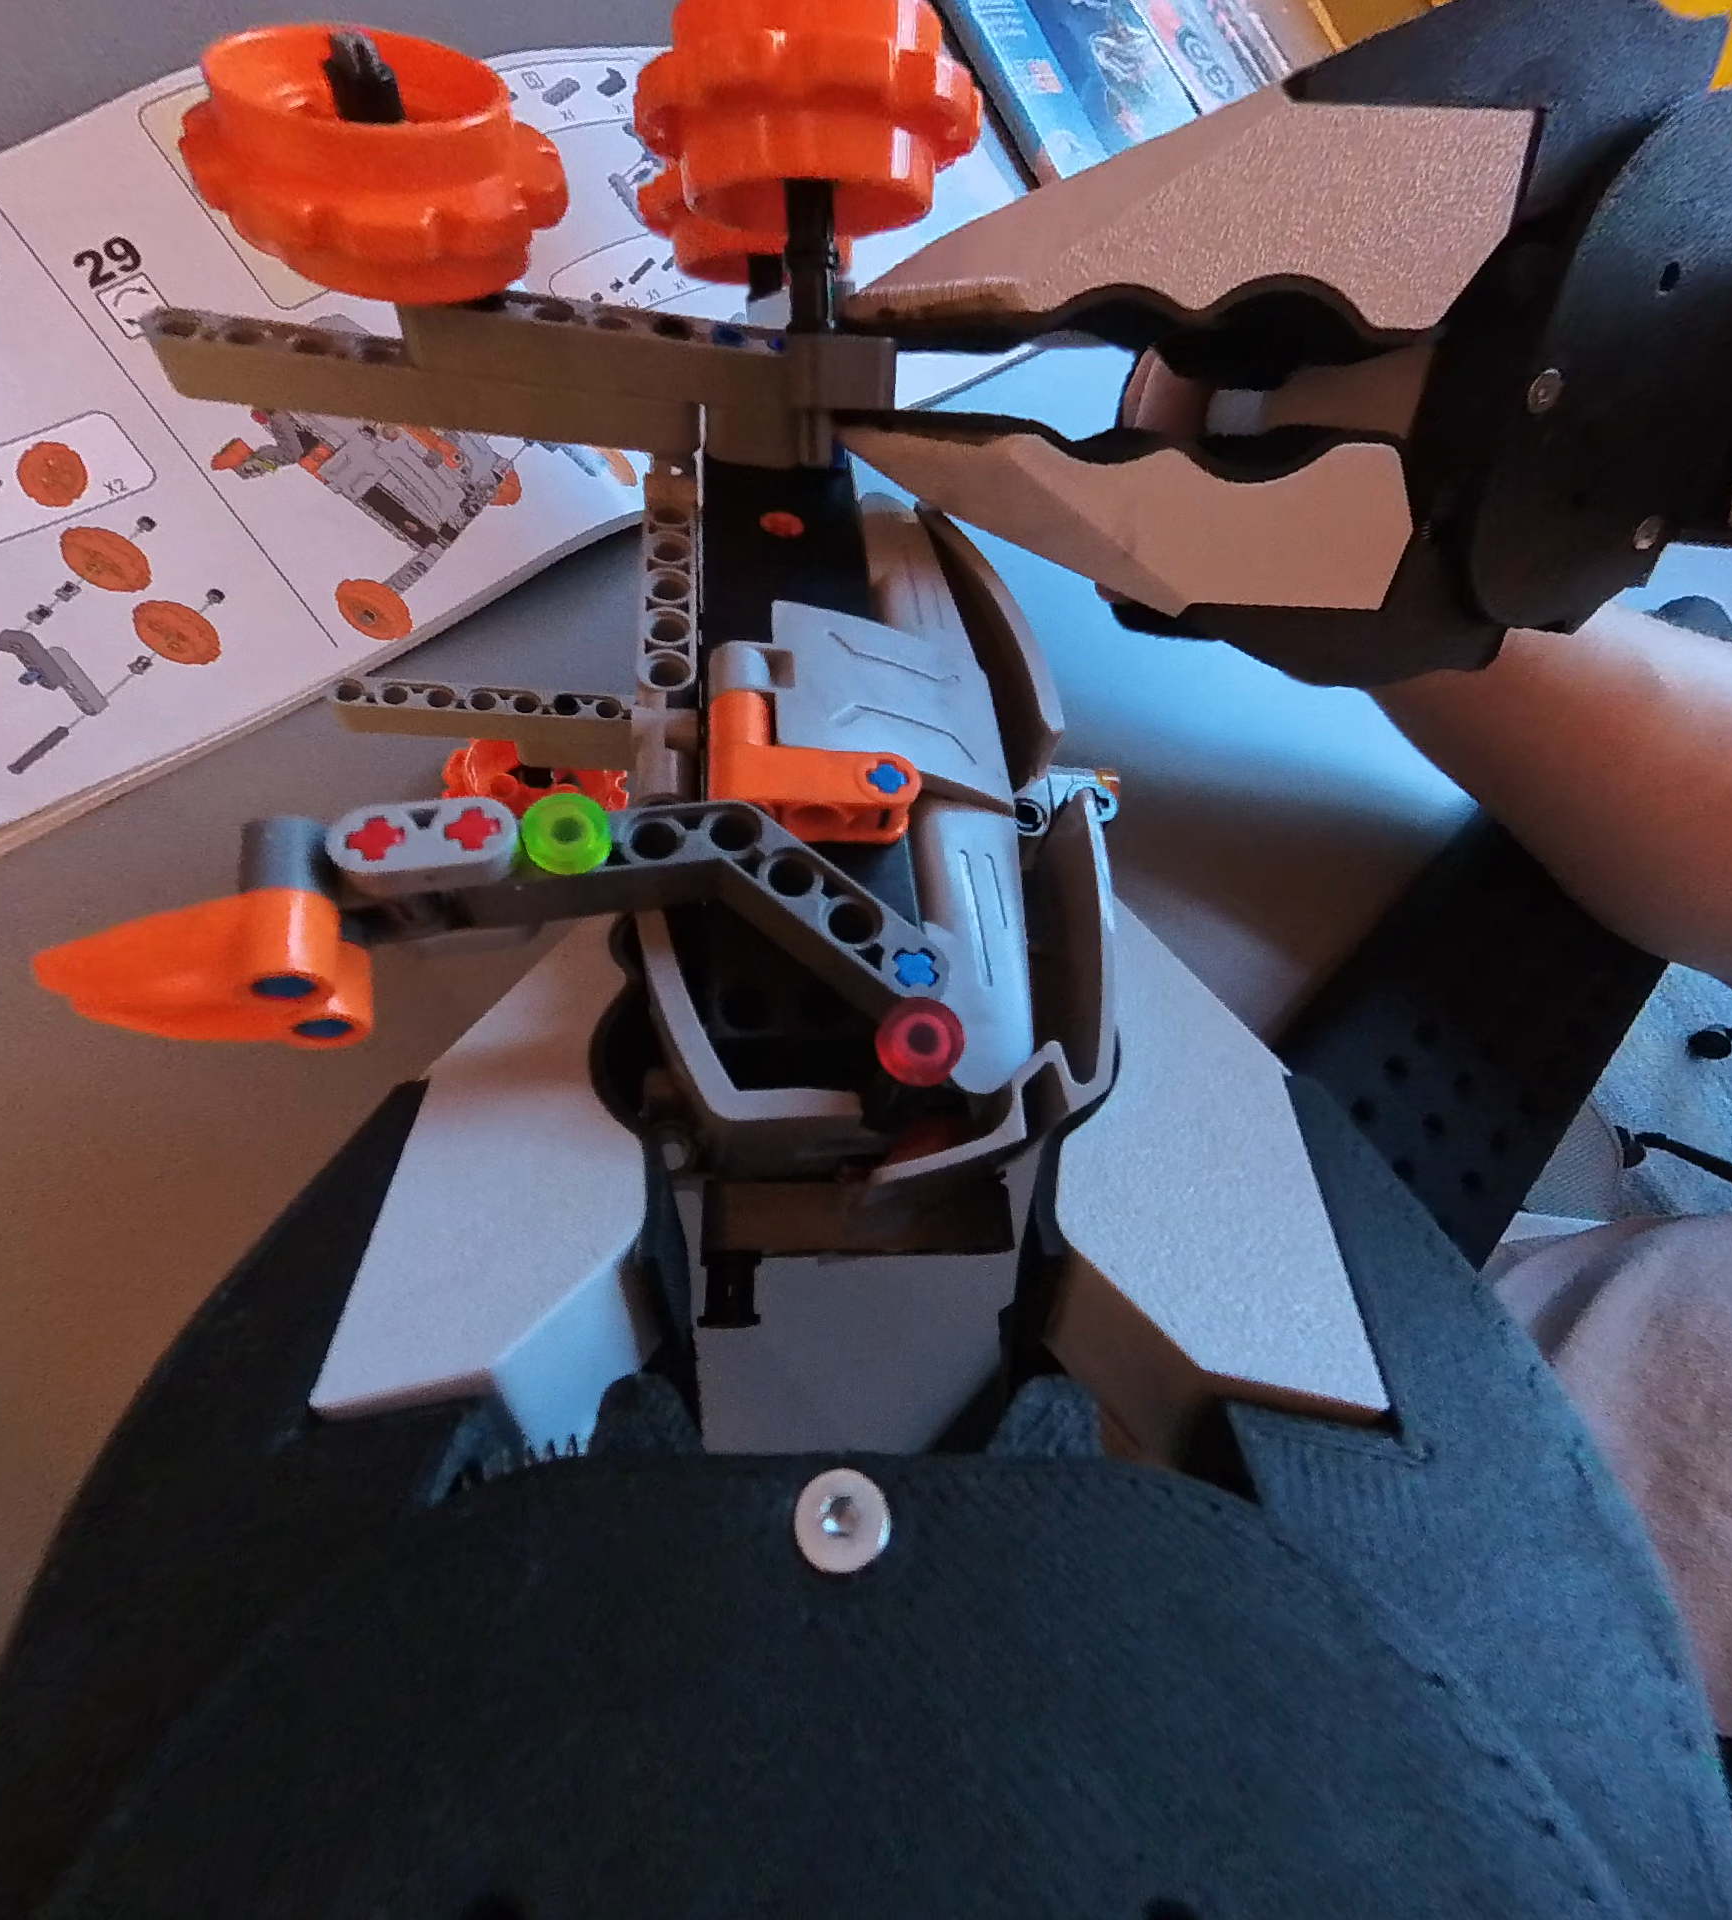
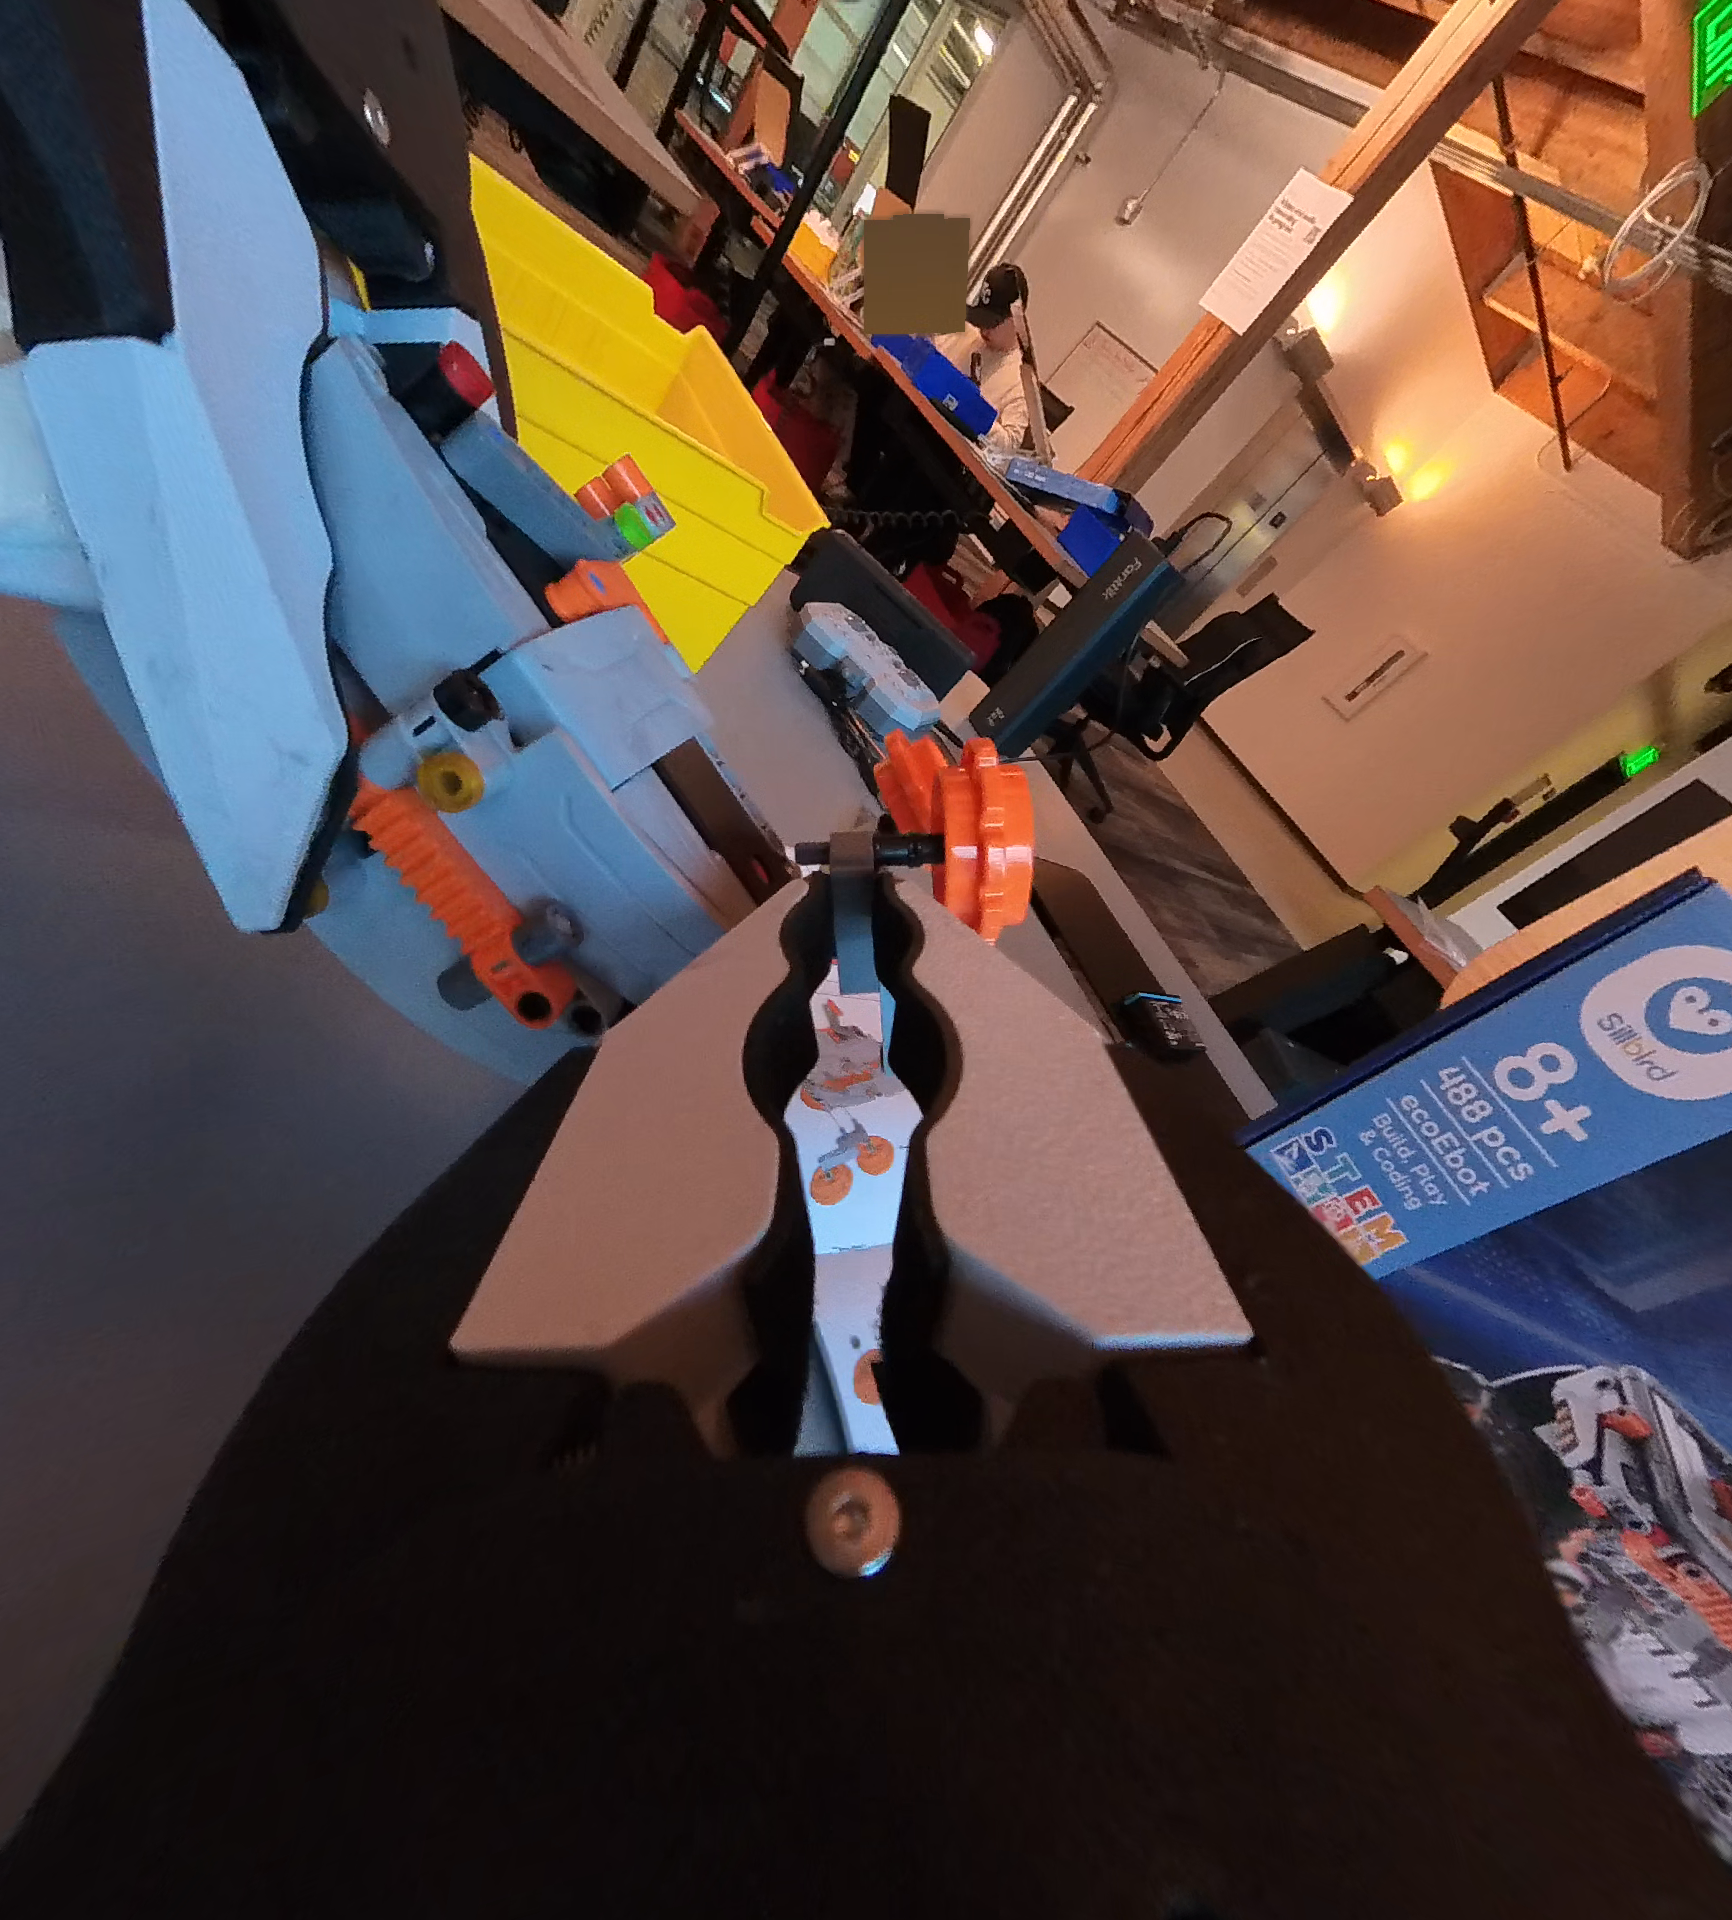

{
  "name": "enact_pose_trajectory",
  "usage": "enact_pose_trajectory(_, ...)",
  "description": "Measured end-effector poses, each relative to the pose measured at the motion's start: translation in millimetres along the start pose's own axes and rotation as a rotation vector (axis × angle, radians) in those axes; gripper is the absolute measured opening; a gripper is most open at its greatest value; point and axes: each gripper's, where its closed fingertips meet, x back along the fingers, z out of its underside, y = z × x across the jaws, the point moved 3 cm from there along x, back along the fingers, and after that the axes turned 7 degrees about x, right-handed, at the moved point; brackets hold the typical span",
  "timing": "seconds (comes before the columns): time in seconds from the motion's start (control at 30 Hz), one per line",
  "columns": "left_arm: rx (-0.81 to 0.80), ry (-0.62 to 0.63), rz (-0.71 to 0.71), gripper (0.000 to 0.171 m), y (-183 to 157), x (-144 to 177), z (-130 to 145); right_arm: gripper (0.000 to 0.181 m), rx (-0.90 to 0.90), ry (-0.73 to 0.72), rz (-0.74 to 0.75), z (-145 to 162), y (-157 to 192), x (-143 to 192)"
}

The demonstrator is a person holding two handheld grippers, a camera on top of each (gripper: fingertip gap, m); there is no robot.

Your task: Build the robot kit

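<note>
A shared workshop or maker space; long cluttered wooden workbenches (image 2: 955, 416) recede under exposed timber beams (image 2: 1246, 301); stacked yellow plastic storage bins (image 2: 633, 416) and a blue cardboard building-kit box (image 2: 1527, 1101) stand nearby.

Two grippers: left gripper (image 1: 841, 1174), right gripper (image 1: 841, 358). One grey-and-orange brick model (image 1: 903, 831). Two large orange wheels (image 1: 374, 166) up top, one small orange gear (image 1: 529, 779) underneath. One open instruction booklet (image 1: 62, 499). One blue product box (image 2: 1568, 1195). One yellow bin (image 2: 633, 416).
</note>
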Motion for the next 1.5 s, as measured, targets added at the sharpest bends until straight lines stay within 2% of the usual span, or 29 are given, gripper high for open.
enact_pose_trajectory(0.07, -0.01, 0.002, -0.009, 0.077, 0.8, -0.3, 0.3, 0.008, -0.005, 0.003, -0.001, 1.0, 0.4, -0.5)
enact_pose_trajectory(0.4, -0.017, 0.009, -0.016, 0.077, 2.6, -0.2, 1.1, 0.008, 0.192, 0.001, 0.024, 0.7, 3.4, 0.3)
enact_pose_trajectory(0.5, -0.019, 0.011, -0.009, 0.077, 3.3, -0.1, 1.0, 0.008, 0.177, -0.014, 0.018, 1.7, 3.9, 0.0)
enact_pose_trajectory(0.63, -0.001, 0.002, 0.006, 0.077, 4.0, 0.5, -0.3, 0.008, 0.024, -0.03, 0.009, 2.0, 0.8, -2.9)
enact_pose_trajectory(0.8, -0.007, -0.003, 0.011, 0.078, 4.0, 0.9, 0.8, 0.008, 0.075, -0.027, 0.057, 0.1, 2.2, -0.7)
enact_pose_trajectory(0.97, -0.009, -0.003, -0.005, 0.077, 3.9, 0.6, 0.5, 0.008, 0.141, 0.051, 0.084, -1.2, 2.3, -1.7)
enact_pose_trajectory(1.5, -0.039, 0.003, -0.03, 0.077, 3.3, -1.0, 2.4, 0.009, 0.056, 0.046, -0.08, -2.6, 5.2, -1.4)
